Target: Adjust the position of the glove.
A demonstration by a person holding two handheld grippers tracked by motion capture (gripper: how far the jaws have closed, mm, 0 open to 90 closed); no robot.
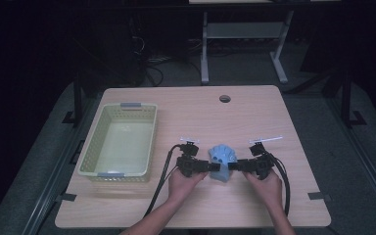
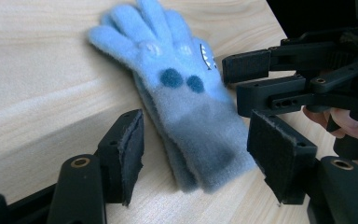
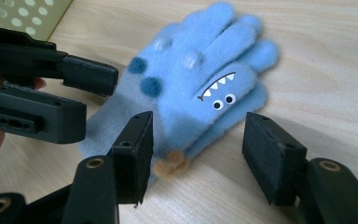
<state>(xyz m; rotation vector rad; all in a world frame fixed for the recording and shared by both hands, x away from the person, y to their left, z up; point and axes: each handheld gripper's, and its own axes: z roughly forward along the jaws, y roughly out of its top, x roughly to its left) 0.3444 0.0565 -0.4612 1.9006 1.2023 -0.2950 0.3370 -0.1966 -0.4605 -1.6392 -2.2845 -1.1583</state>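
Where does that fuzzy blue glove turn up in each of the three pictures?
High view: blue glove lies low on the table, centre, between both grippers.
Left gripper view: glove in the middle, fingers pointing up.
Right gripper view: glove in the middle, toothy face showing.
Shared landmark: the two dark blue dots on it.

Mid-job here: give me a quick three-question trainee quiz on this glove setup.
1. True or false: the blue gloves lie inside the basket.
2. What lies between the left gripper and the right gripper?
3. The basket's inside looks: A) empty B) packed with gloves.

Key: 1 false, they lie on the table; 2 the blue gloves, neither gripper clamped on them; 3 A.
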